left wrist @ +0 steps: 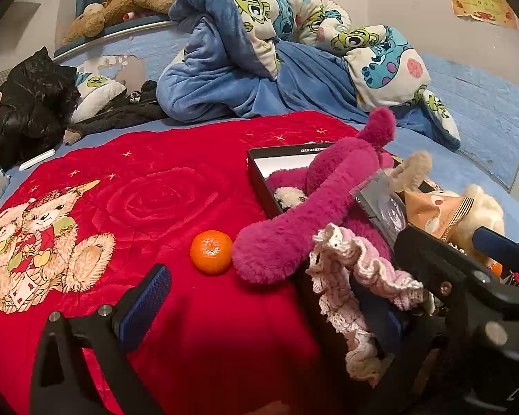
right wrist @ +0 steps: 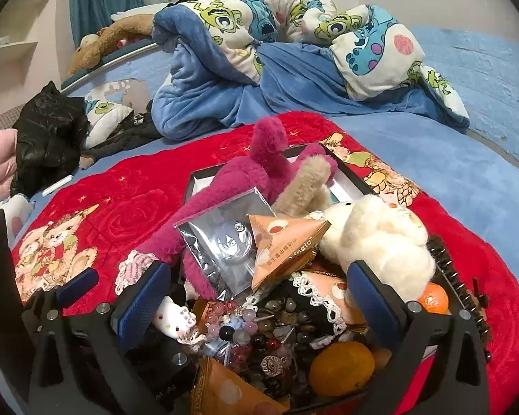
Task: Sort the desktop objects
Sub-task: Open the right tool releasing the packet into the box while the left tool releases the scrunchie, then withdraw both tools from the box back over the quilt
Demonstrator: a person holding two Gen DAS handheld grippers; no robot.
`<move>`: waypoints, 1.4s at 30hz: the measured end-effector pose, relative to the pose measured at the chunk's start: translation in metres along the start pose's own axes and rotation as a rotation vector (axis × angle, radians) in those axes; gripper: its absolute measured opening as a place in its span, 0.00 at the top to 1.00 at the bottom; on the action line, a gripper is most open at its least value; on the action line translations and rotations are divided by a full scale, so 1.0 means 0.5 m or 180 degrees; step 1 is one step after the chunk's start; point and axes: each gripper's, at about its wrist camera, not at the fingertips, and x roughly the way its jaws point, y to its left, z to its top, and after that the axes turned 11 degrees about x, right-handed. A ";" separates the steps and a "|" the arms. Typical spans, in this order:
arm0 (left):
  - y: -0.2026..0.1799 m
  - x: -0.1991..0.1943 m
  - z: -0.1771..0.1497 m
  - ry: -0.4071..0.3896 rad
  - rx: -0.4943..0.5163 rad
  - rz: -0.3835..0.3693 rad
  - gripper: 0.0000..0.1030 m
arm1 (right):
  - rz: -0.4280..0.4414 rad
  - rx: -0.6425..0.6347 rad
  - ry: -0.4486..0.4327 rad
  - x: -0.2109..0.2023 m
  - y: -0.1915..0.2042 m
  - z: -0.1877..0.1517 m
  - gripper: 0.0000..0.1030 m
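Orange and round, with a dimpled skin and a small stem scar on top, a tangerine [left wrist: 211, 251] is seen lying on the red quilt [left wrist: 176, 186], just beside the end of a magenta plush [left wrist: 304, 214] limb; whether the two touch cannot be told. The plush is draped over the rim of a black box [left wrist: 259, 180] with a white inside. In the left wrist view, the left gripper [left wrist: 259, 311] is held with its jaws wide, nothing between them; one blue pad [left wrist: 145, 306] is seen low on the left, and the other side is partly hidden by a pink crocheted frill [left wrist: 356, 276]. In the right wrist view, the right gripper [right wrist: 259, 297] is likewise spread wide, poised above a heap of sorted items: a silver packet [right wrist: 225, 238] printed with a cartoon face, orange snack packs [right wrist: 283, 245], a white plush [right wrist: 373, 235], a small white cat figure [right wrist: 174, 316], bead bracelets [right wrist: 238, 321], and two more tangerines [right wrist: 342, 368]. No item is gripped between its pads. A hairbrush [right wrist: 456, 276] is seen at the right edge of the heap. Behind, a blue blanket [right wrist: 225, 97] with cartoon monsters is piled on the bed.
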 end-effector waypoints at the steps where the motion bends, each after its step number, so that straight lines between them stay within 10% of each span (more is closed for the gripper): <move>1: 0.002 -0.003 0.001 0.0001 0.0017 0.0004 0.00 | -0.0008 -0.0008 -0.0001 -0.002 0.000 0.000 0.00; 32: 0.010 -0.114 0.027 -0.0219 0.0375 -0.0551 0.00 | -0.0251 0.0349 -0.0567 -0.115 -0.050 0.030 0.00; 42: 0.121 -0.311 -0.002 -0.0378 0.0312 -0.0070 0.00 | 0.0044 0.0304 -0.1031 -0.261 0.002 0.045 0.00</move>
